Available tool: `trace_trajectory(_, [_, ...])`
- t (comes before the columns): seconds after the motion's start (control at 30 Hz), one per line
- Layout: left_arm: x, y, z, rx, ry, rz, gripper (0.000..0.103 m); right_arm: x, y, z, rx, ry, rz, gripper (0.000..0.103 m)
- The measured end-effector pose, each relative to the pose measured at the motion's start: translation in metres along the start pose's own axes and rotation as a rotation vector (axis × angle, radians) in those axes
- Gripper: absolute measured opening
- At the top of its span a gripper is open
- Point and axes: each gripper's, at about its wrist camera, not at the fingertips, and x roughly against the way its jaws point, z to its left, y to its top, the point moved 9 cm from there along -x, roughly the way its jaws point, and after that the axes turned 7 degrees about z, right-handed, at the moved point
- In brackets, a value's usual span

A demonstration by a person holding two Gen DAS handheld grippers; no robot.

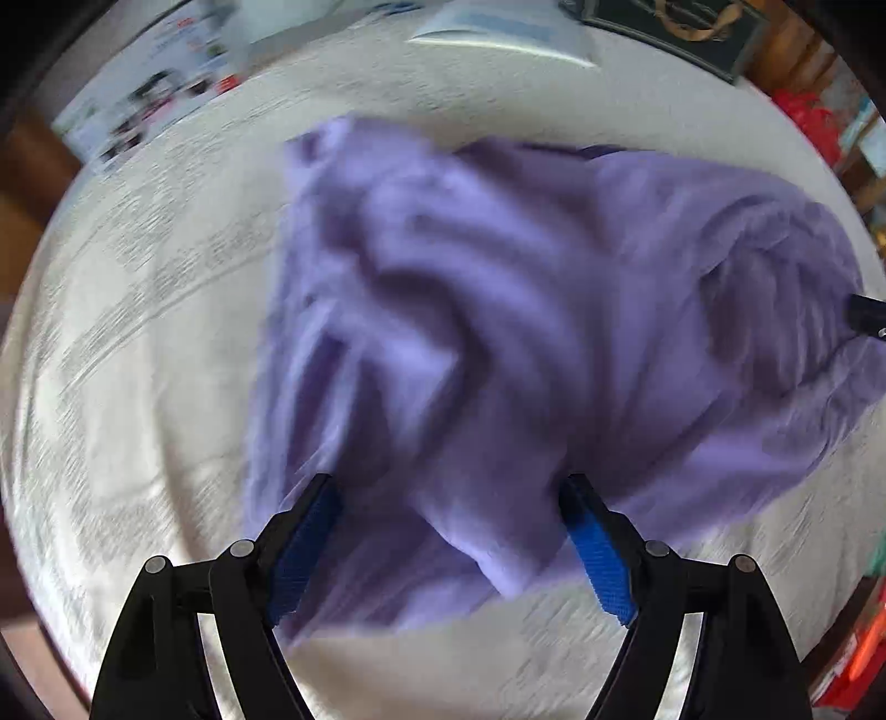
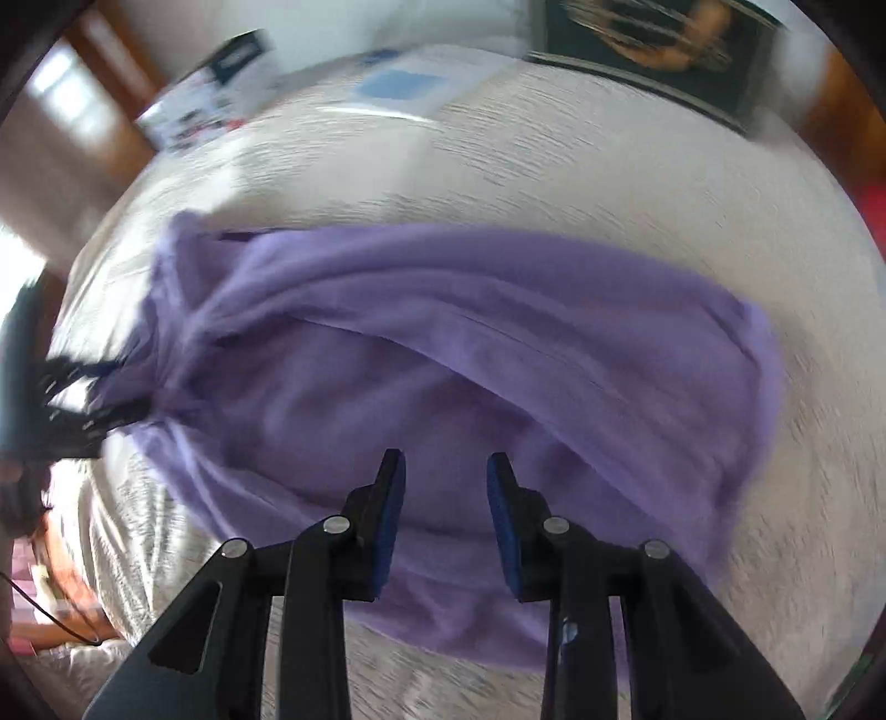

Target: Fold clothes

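Fleece, soft and purple, fills the left wrist view: we see the garment (image 1: 498, 310) rumpled on a ribbed white bedspread (image 1: 138, 332), our left hand-held gripper (image 1: 448, 487) spread wide, gripping nothing. Right wrist view: the right hand-held gripper (image 2: 446, 462) hangs part-open over the fleece, paper at 12 o'clock (image 2: 410, 83).

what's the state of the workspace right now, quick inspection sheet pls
surface: white textured cloth covering the table
job's things: purple garment lying crumpled, unfolded
clutter: printed box, white-blue packet, dark framed picture at far edge
grippers: left gripper open wide over garment; right gripper open, narrower gap, holding nothing
cables: thin dark cable at left edge
surroundings: wooden furniture, blurred
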Motion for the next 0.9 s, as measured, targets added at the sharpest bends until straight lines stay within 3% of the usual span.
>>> trace_trajectory(0.1, [0.01, -0.012, 0.012, 0.024, 0.056, -0.014, 0.082, 0.012, -0.01, -0.033, -0.043, -0.051, 0.004, 0.03])
trace_trajectory(0.2, [0.027, -0.013, 0.014, 0.102, 0.059, -0.069, 0.083, 0.027, -0.009, -0.058, -0.048, -0.065, -0.005, 0.03])
trace_trajectory(0.33, [0.044, -0.013, -0.018, 0.203, 0.03, -0.133, 0.103, 0.043, 0.011, -0.074, 0.078, -0.071, -0.017, 0.031])
trace_trajectory(0.4, [0.05, -0.015, -0.047, 0.26, 0.012, -0.171, 0.103, 0.044, 0.028, -0.079, 0.183, -0.051, -0.019, 0.043])
trace_trajectory(0.47, [0.047, -0.014, -0.084, 0.332, 0.0, -0.206, 0.103, 0.041, 0.041, -0.085, 0.303, -0.045, -0.022, 0.071])
trace_trajectory(0.63, [0.037, -0.024, -0.167, 0.565, 0.055, -0.242, 0.103, 0.032, 0.063, -0.104, 0.627, 0.015, -0.042, 0.074])
trace_trajectory(0.73, [0.032, -0.032, -0.228, 0.715, 0.032, -0.224, 0.103, 0.03, 0.064, -0.121, 0.738, 0.065, -0.026, 0.074])
trace_trajectory(0.8, [0.027, -0.028, -0.271, 0.758, -0.001, -0.197, 0.103, 0.031, 0.059, -0.127, 0.79, 0.103, -0.008, 0.074])
trace_trajectory(0.9, [0.023, -0.017, -0.317, 0.775, 0.007, -0.175, 0.103, 0.026, 0.054, -0.135, 0.86, 0.136, 0.015, 0.074])
